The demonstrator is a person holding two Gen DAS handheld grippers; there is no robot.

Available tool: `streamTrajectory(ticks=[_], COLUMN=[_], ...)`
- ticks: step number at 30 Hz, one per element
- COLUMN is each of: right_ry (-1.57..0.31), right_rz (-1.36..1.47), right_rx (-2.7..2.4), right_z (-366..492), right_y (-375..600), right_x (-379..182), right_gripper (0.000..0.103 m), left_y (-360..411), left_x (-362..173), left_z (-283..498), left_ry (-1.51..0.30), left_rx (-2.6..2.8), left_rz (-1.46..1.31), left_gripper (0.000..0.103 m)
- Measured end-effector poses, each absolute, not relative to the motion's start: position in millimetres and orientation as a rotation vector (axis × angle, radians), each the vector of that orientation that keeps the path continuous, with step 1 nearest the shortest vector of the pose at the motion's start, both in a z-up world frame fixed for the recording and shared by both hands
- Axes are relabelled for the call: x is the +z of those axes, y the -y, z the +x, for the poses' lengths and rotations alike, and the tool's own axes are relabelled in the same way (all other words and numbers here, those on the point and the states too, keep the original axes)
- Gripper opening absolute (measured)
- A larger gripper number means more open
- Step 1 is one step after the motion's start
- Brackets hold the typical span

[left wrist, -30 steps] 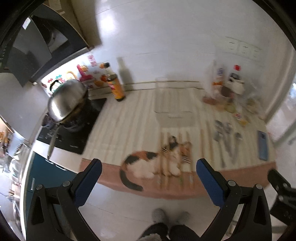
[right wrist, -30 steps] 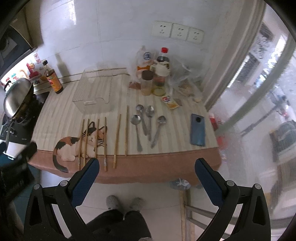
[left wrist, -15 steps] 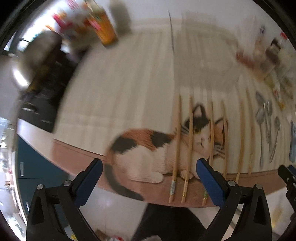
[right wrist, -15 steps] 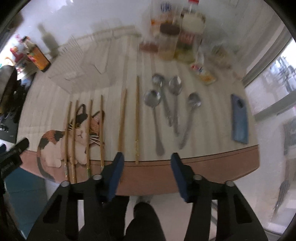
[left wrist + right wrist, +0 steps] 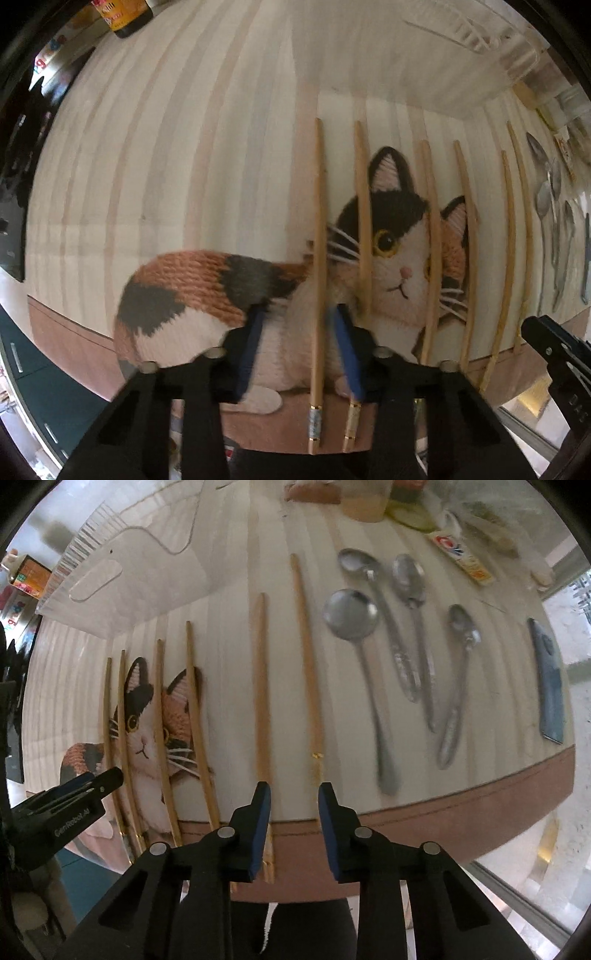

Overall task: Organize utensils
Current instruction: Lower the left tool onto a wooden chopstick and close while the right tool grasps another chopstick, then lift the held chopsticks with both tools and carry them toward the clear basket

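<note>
Six long wooden chopsticks [image 5: 260,686] lie in a row on my cream striped table mat with a knitted calico cat picture [image 5: 402,254]; four silver metal spoons [image 5: 360,653] sit to their right, a blue phone [image 5: 552,686] further out, a clear plastic bin [image 5: 122,576] behind. My left gripper [image 5: 299,314] straddles the leftmost chopstick, pads not pressing. My right gripper [image 5: 293,794] is part-open, gripping nothing. Since a second ago both dropped low over the mat, jaws just narrowing from wide.
</note>
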State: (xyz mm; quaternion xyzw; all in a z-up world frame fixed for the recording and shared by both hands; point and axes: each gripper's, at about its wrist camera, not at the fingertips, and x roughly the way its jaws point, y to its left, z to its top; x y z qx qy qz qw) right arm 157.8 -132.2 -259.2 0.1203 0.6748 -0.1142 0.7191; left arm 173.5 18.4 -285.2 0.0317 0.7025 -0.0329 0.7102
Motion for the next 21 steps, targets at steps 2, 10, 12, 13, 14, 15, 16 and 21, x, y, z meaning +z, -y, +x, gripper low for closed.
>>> streamTrajectory(ticks=[2,10,12,13,14,15,16,21], right_ry=[-1.498,-1.512,-1.519,-1.528,-1.545,-1.558,-1.568,-1.587], right_rz=[0.265,0.148,0.139,0.128,0.116,0.113,0.111,0.132], right_rx=[-0.239,-0.260,-0.256,-0.254,-0.247,-0.241,-0.234,-0.251], right_z=[164,182,176,173,168,162,158,147], right_y=[127,101,97,94,92,89,88,89], right_x=[-265,-288,-292,-294,-295,-297,-298,-302], right_gripper=[0.028,0.018,0.008,0.008,0.008,0.008,0.008,0.008], left_y=[-23,-50,-50,-57,-58,-59,-60,-65], left_x=[-283,-270,-266,-263,-262,-260,-259,-255], left_z=[175,157,151,148,147,144,142,147], left_ry=[-1.555,-1.563,-1.561,-1.561,-1.564,-1.566,-1.566,-1.568], left_rx=[-0.067,-0.052,-0.076,-0.085,-0.091,-0.095,-0.098,-0.112], left_rz=[0.067,0.084,0.097,0.102,0.102,0.096,0.094,0.094], left_gripper=[0.004,0.005,0.005,0.005,0.005,0.005,0.005,0.005])
